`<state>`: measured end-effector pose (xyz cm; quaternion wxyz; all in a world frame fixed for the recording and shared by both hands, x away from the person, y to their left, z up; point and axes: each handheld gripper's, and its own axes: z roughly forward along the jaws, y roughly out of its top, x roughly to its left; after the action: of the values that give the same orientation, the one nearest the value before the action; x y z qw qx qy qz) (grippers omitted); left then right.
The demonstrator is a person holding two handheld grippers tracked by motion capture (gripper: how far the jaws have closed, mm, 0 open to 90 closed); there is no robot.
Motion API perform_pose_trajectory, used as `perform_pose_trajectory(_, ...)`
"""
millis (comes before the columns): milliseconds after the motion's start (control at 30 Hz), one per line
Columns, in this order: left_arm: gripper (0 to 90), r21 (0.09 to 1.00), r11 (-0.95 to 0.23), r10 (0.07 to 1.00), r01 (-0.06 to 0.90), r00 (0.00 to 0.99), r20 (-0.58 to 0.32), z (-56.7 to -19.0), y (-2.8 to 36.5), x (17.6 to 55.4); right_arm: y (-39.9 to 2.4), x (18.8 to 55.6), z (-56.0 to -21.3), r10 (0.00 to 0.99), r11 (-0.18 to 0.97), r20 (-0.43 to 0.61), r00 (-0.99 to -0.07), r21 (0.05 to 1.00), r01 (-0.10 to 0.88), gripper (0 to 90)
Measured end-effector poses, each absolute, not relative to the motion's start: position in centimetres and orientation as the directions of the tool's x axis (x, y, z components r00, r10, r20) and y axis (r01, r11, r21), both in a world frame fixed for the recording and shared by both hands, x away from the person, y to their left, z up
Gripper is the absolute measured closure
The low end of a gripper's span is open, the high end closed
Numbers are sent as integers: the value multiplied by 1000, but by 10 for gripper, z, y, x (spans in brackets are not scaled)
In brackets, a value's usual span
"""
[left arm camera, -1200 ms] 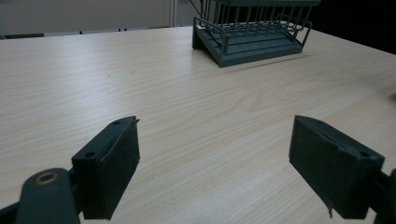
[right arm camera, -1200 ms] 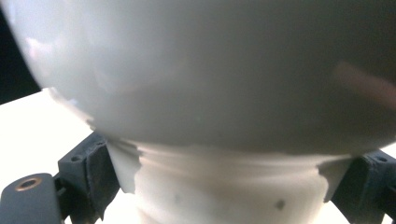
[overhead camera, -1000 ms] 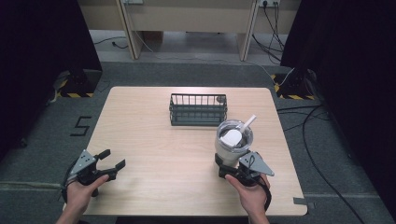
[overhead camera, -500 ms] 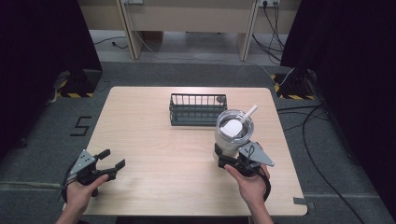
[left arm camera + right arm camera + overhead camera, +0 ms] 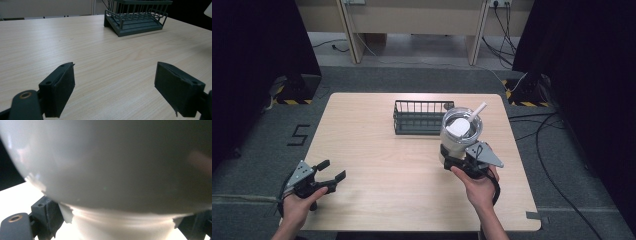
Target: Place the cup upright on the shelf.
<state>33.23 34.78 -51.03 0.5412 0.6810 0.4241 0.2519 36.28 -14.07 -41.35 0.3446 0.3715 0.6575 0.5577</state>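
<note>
Even overhead light, blurred close-up glare

— What's around the table [image 5: 362, 130]?
— I see grey carpet [image 5: 257, 165] with black cables [image 5: 557, 135] (right side), dark curtains [image 5: 252, 45] on both flanks.
— And behind?
— A wooden bench [image 5: 412, 15], hazard-striped feet [image 5: 287, 100].

left tool [image 5: 331, 171]: jaws wide apart | right tool [image 5: 451, 159]: jaws clamped, raised
</note>
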Motion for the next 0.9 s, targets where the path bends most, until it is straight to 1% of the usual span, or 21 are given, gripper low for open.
perform_pose_trajectory(900,165,951,-56,848,305,516,-115,-511,348,333,-130,394,-394,871,107,-53,-488,991,84,113)
